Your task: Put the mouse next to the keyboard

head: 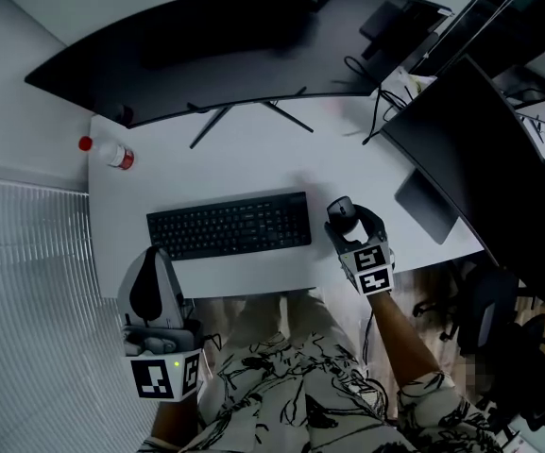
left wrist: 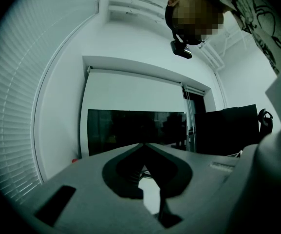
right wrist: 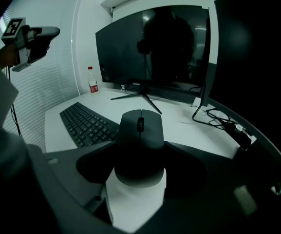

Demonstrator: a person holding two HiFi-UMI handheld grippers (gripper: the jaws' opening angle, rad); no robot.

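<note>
White desk (head: 253, 159) is laid out below: off its near edge the left gripper (head: 154, 258) is parked, jaws together on nothing, likely kept clear; the keyboard (head: 229, 225) is centred; just beside its right end the mouse (right wrist: 140, 135) is clamped by the right gripper (head: 348, 226), seemingly for set-down.

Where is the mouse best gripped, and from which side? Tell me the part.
Grip the mouse across its two long flanks, mid-body, coming from its rear, opposite the scroll wheel. The domed top would likely slip; the flanks run roughly parallel. The right gripper holds it that way now, right of the keyboard.
</note>
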